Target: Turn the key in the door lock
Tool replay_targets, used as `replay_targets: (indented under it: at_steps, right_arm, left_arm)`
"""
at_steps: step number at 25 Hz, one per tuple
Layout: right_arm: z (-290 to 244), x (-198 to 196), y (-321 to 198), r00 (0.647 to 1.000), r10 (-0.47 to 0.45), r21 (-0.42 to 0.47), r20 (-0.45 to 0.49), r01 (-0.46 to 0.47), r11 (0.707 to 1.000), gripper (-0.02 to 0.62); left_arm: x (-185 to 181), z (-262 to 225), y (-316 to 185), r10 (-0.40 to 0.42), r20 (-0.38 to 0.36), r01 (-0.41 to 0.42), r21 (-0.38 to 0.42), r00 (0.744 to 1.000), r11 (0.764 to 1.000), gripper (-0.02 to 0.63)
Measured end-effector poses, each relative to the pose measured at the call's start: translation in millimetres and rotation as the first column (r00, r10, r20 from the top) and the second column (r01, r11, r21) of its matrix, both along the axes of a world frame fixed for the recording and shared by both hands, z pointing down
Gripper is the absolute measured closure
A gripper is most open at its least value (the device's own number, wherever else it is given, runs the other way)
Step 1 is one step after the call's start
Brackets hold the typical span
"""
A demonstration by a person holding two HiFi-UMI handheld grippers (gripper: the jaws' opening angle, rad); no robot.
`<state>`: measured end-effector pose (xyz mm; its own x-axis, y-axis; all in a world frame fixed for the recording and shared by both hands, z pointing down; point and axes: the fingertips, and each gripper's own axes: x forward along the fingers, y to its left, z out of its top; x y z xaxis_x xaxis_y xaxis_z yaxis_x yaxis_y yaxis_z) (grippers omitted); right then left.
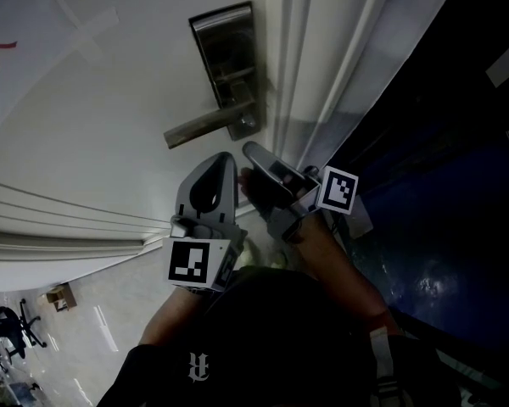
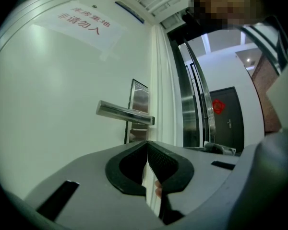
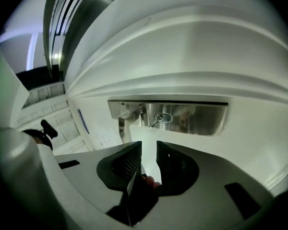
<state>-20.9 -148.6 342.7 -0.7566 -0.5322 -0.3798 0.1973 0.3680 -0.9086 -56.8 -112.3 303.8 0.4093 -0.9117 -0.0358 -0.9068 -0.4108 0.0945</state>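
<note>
A steel lock plate (image 1: pixel 227 58) with a lever handle (image 1: pixel 197 129) is fixed to the white door (image 1: pixel 110 100). In the right gripper view a small key (image 3: pixel 160 118) sticks out of the plate (image 3: pixel 201 119), just ahead of the jaws. My right gripper (image 1: pixel 254 153) sits below the plate's lower end, and its jaws (image 3: pixel 149 150) stand a little apart with nothing between them. My left gripper (image 1: pixel 223 164) is beside it, under the handle, with its jaws shut and empty (image 2: pixel 147 145). From the left gripper view the handle (image 2: pixel 126 112) lies above and ahead.
The white door frame (image 1: pixel 301 66) runs beside the lock, with a dark opening (image 1: pixel 441 142) to its right. A paper notice (image 2: pixel 84 25) is taped high on the door. An office chair (image 1: pixel 8 322) stands on the pale floor at lower left.
</note>
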Motion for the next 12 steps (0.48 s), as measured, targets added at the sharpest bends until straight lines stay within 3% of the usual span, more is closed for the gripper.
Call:
replay_targets:
  at_steps: [2, 4, 6, 8, 10, 12]
  right_arm:
    - [-8.5, -0.2, 5.8, 0.988, 0.027, 0.109, -0.153, -0.01, 0.994, 0.52]
    - [-15.4, 1.7, 9.6, 0.934, 0.113, 0.251, -0.338, -0.027, 0.968, 0.52]
    - [-20.4, 5.8, 10.3, 0.814, 0.265, 0.421, -0.517, -0.028, 0.907, 0.52]
    - [-27.4, 10.0, 9.5, 0.652, 0.434, 0.575, -0.622, 0.005, 0.818, 0.52]
    - [-35.4, 10.6, 10.3, 0.522, 0.552, 0.674, -0.65, 0.059, 0.737, 0.52]
    - [-41.2, 7.6, 12.9, 0.443, 0.621, 0.727, -0.646, 0.112, 0.677, 0.52]
  left_arm:
    - [-0.1, 0.0, 1.8, -0.004, 0.001, 0.004, 0.001, 1.0, 1.0, 0.598]
    - [-0.8, -0.1, 3.3, -0.009, 0.001, 0.009, 0.002, 1.0, 1.0, 0.598]
    - [-2.1, -0.2, 4.8, -0.015, 0.0, 0.015, 0.003, 1.0, 1.0, 0.598]
    - [-3.1, -0.8, 6.4, -0.02, -0.001, 0.02, 0.005, 1.0, 1.0, 0.598]
    - [-4.0, -1.9, 7.4, -0.026, 0.001, 0.026, 0.011, 1.0, 1.0, 0.598]
    - [-4.7, -3.0, 7.9, -0.032, 0.006, 0.032, 0.019, 0.999, 0.999, 0.598]
